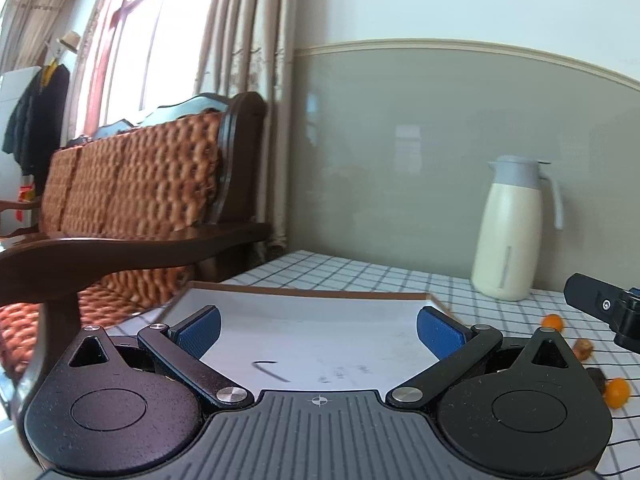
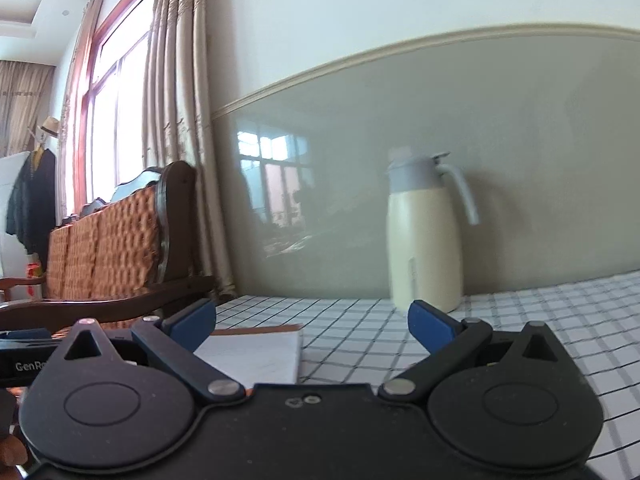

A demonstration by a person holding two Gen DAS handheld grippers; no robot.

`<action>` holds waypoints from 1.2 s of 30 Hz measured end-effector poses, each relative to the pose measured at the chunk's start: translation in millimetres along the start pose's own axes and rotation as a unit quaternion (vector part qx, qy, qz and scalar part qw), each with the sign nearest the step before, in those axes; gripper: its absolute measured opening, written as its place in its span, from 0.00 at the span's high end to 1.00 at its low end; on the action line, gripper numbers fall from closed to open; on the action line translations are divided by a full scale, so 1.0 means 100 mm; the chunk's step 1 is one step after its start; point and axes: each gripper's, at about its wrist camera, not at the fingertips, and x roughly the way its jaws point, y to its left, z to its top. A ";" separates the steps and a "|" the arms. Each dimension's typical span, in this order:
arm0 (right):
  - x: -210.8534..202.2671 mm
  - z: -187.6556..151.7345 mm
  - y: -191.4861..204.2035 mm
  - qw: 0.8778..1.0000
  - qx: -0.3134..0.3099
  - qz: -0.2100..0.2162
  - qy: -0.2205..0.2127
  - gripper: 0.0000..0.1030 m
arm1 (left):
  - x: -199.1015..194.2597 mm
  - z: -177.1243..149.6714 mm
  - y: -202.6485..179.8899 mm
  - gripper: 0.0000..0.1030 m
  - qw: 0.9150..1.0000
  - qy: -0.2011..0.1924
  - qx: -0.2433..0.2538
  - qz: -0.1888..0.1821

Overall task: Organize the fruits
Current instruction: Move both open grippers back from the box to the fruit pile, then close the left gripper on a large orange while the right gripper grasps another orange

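A bench (image 1: 400, 280) covered with a white cloth checked in thin dark lines is seen from two claw-mounted cameras, and a cream jug (image 1: 510, 232) with a grey lid and handle is stood upright on it against a grey-green wall. The left claw (image 1: 319, 326) is held with its blue-padded fingers spread wide apart and nothing is gripped between them; it is positioned over a flat white tray (image 1: 312, 344) with a thin wooden rim, which is laid to the left of the jug and nearer the camera. The fruits are scattered on the cloth to the right of the tray and in front of the jug: a small orange fruit (image 1: 553, 322), a brownish fruit (image 1: 583, 348) just beyond it toward the camera, and a second orange fruit (image 1: 617, 392) nearest the camera. The right claw (image 2: 310, 322) is likewise held wide apart and empty, and it is pointed at the cloth in front of the jug, with a corner of the tray seen by its left finger. A woven wooden settee (image 1: 132, 184) is placed left of the tray, beside curtains.
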 end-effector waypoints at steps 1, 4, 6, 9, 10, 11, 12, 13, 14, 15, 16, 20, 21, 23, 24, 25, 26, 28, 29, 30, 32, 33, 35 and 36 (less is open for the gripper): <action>-0.02 0.00 -0.03 1.000 -0.003 -0.007 -0.003 0.06 | 0.00 0.00 -0.04 0.00 1.000 -0.001 0.002 -0.005; -0.08 0.02 -0.14 0.999 -0.008 -0.030 -0.010 0.06 | -0.02 -0.01 -0.19 0.00 1.000 -0.006 0.011 -0.024; -0.14 0.03 -0.21 0.999 -0.010 -0.045 -0.015 0.06 | -0.03 -0.03 -0.29 0.00 0.999 -0.007 0.017 -0.037; -0.21 0.04 -0.31 0.997 -0.014 -0.069 -0.022 0.06 | -0.03 -0.05 -0.42 0.00 0.998 -0.001 0.020 -0.058; -0.23 0.04 -0.35 0.997 -0.012 -0.077 -0.024 0.06 | -0.03 -0.06 -0.46 0.00 0.998 0.001 0.022 -0.062; -0.25 0.04 -0.39 0.996 -0.009 -0.083 -0.026 0.06 | -0.02 -0.06 -0.51 0.00 0.997 0.003 0.024 -0.067; -0.27 0.04 -0.42 0.996 -0.006 -0.089 -0.027 0.06 | -0.03 -0.07 -0.54 0.00 0.997 0.004 0.025 -0.072; -0.28 0.04 -0.46 0.995 -0.004 -0.095 -0.026 0.06 | -0.03 -0.07 -0.58 0.00 0.997 0.005 0.025 -0.077; -0.30 0.04 -0.49 0.995 -0.002 -0.101 -0.024 0.06 | -0.03 -0.08 -0.62 0.00 0.996 0.007 0.026 -0.082; -0.31 0.04 -0.52 0.994 0.000 -0.105 -0.023 0.06 | -0.02 -0.09 -0.66 0.00 0.996 0.009 0.027 -0.085; -0.33 0.04 -0.55 0.994 0.002 -0.110 -0.022 0.06 | -0.01 -0.10 -0.70 0.00 0.996 0.011 0.028 -0.089; -0.38 0.03 -0.64 0.992 0.007 -0.127 -0.012 0.06 | -0.01 -0.13 -0.87 0.00 0.993 0.017 0.040 -0.109; -0.38 0.02 -0.66 0.991 0.008 -0.132 -0.007 0.06 | -0.02 -0.15 -0.92 0.00 0.992 0.017 0.044 -0.114; -0.38 0.01 -0.70 0.990 0.012 -0.140 0.003 0.06 | -0.02 -0.17 -1.00 0.00 0.991 0.019 0.052 -0.123; -0.38 0.01 -0.72 0.990 0.015 -0.142 0.009 0.06 | -0.03 -0.18 -1.04 0.00 0.990 0.021 0.056 -0.127; -0.39 0.00 -0.74 0.989 0.018 -0.145 0.015 0.06 | -0.02 -0.19 -1.08 0.00 0.989 0.024 0.059 -0.131; -0.39 0.00 -0.76 0.988 0.023 -0.149 0.019 0.06 | -0.02 -0.20 -1.12 0.00 0.988 0.027 0.061 -0.136; -0.40 -0.02 -0.81 0.987 0.030 -0.152 0.028 0.06 | -0.01 -0.22 -1.18 0.00 0.987 0.031 0.066 -0.142; -0.40 -0.03 -0.83 0.987 0.032 -0.155 0.032 0.06 | -0.01 -0.23 -1.22 0.00 0.987 0.034 0.069 -0.145; -0.41 -0.04 -0.85 0.986 0.035 -0.158 0.036 0.06 | 0.00 -0.24 -1.25 0.00 0.986 0.037 0.072 -0.147; -0.41 -0.06 -0.88 0.985 0.040 -0.160 0.044 0.06 | 0.01 -0.26 -1.32 0.00 0.985 0.042 0.079 -0.149; -0.41 -0.06 -0.89 0.985 0.041 -0.161 0.048 0.06 | 0.02 -0.27 -1.36 0.00 0.984 0.047 0.084 -0.151; -0.42 -0.07 -0.91 0.985 0.042 -0.162 0.052 0.06 | 0.03 -0.30 -1.43 0.00 0.982 0.052 0.094 -0.154; -0.42 -0.07 -0.91 0.984 0.040 -0.163 0.054 0.06 | 0.03 -0.31 -1.47 0.00 0.981 0.054 0.099 -0.155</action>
